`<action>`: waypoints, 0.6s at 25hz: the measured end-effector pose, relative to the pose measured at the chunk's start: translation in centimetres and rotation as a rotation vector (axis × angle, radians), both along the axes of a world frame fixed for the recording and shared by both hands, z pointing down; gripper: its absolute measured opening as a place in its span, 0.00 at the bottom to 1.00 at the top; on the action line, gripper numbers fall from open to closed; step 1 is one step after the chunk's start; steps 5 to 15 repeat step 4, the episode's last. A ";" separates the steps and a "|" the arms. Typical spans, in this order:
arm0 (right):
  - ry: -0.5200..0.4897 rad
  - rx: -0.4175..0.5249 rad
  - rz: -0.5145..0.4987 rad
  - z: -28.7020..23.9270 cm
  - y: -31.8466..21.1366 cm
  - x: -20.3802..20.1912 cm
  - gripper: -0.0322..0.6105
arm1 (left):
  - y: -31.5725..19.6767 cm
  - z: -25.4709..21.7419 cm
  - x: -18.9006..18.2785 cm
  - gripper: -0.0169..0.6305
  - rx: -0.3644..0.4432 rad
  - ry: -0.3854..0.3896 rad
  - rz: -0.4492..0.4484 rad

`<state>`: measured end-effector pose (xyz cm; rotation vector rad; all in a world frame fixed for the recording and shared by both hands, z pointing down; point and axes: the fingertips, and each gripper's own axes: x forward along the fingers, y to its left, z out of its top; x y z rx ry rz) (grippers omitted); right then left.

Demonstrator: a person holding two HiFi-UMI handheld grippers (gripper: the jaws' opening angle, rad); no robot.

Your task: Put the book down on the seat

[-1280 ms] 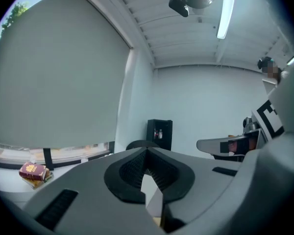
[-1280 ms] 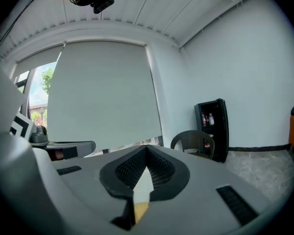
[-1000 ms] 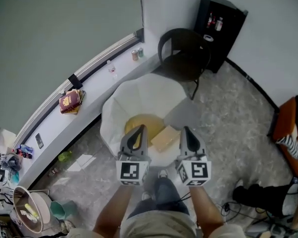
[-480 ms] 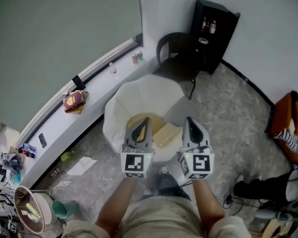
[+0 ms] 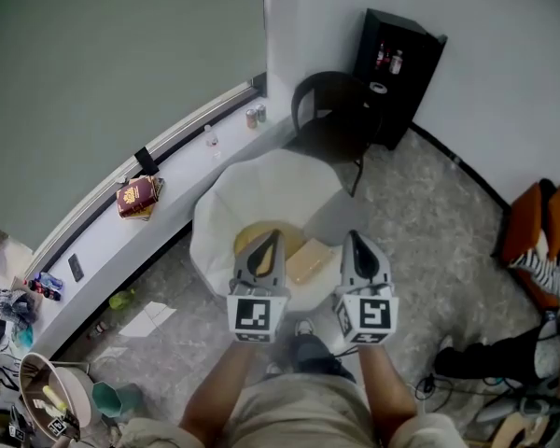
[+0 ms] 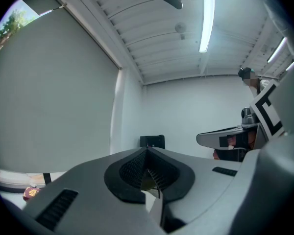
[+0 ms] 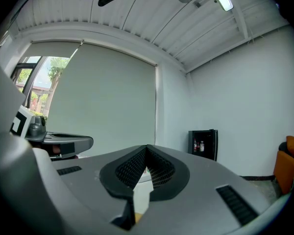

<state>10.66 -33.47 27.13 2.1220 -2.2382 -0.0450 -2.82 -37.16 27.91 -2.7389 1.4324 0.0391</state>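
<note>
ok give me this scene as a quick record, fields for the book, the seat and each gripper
book: tan book, lying flat on the seat, held by neither gripper
seat: yellowish cushion in a white chair
left gripper: left gripper, jaws together, empty
right gripper: right gripper, jaws together, empty
behind: black chair
task state: book looks set down

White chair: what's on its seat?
A yellow cushion and a tan book beside it. The left gripper and right gripper cover the seat's near part; what's under them is hidden.
</note>
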 end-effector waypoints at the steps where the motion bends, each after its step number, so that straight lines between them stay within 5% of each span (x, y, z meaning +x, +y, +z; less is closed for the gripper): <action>1: 0.003 -0.003 0.002 0.1 0.0 0.0 0.05 | 0.0 0.1 0.0 0.04 -0.001 -0.002 0.001; 15: 0.006 -0.013 0.009 0.3 0.2 0.0 0.05 | 0.3 0.3 0.1 0.04 -0.010 -0.003 0.006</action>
